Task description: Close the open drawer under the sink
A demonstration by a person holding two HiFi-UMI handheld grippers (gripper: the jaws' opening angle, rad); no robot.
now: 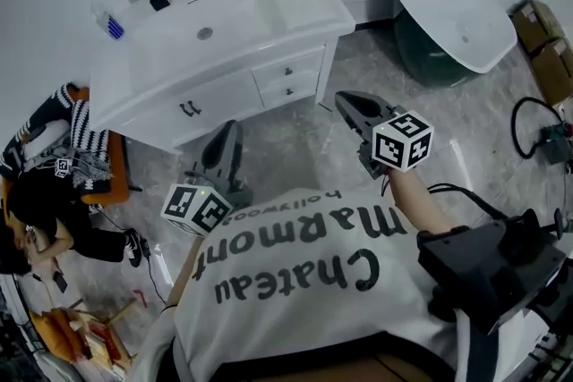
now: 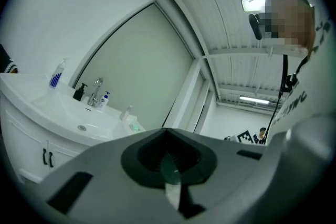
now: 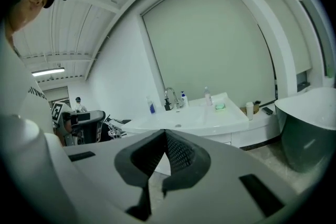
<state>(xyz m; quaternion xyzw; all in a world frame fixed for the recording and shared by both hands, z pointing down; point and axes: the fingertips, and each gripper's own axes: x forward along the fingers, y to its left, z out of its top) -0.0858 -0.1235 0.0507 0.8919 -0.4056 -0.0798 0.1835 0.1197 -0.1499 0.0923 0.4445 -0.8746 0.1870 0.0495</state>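
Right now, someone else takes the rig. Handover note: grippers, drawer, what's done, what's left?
Grippers: left gripper shut, empty; right gripper shut, empty. Both are in the air in front of the vanity, touching nothing.
Things: the drawers sit right of the cabinet doors, below the sink. In the head view both fronts look flush; none stands open.
Done: closing appears finished.
Left: check up close that the fronts are seated; nothing else shows.
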